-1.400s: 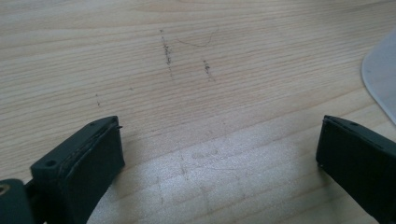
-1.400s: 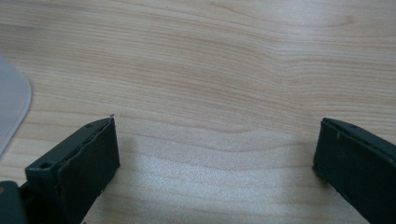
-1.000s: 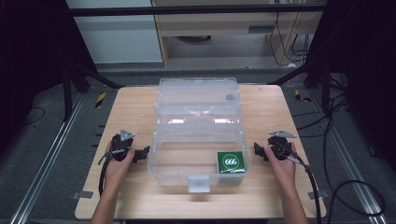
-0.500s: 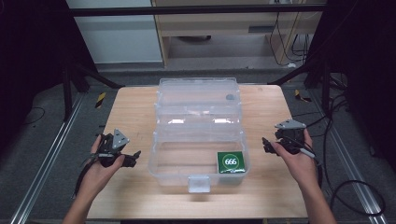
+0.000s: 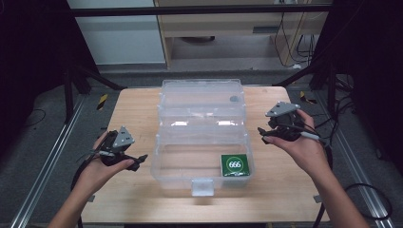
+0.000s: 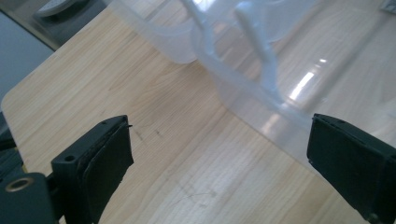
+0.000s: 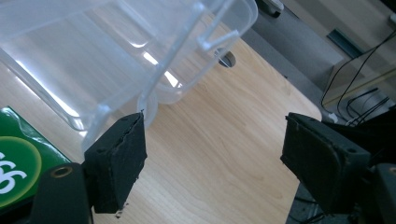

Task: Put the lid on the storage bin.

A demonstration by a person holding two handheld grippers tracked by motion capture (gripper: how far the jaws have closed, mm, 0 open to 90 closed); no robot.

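- A clear plastic box (image 5: 202,142) stands in the middle of the wooden surface (image 5: 138,107). Its lid (image 5: 199,97) is open and leans back, away from the person.
- Inside the box, in its near right corner, lies a green packet (image 5: 234,165) with a white circle and the figures 666 on it.
- A small latch tab (image 5: 202,186) sticks out at the middle of the near wall of the box.
- The left claw (image 5: 138,159) is in the person's left hand (image 5: 102,166), to the left of the box and a little apart from it, above the surface.
- In the left gripper view the two black jaws stand wide apart. Between them I see only the wood and the lower edge of the box (image 6: 261,112); the pads touch nothing. This claw is released.
- The right claw (image 5: 263,135) is in the person's right hand (image 5: 304,149), near the right side of the box, about level with the hinge of the lid, and held above the surface.
- Its jaws have just been closing a little, but in the right gripper view they are plainly apart, with bare wood between them and nothing held. This claw is also released.
- In that same view the corner of the box (image 7: 154,93) is just above one jaw, and the green packet (image 7: 23,158) shows at the left edge.
- A cable (image 5: 332,156) trails from the right claw over the right edge of the surface.
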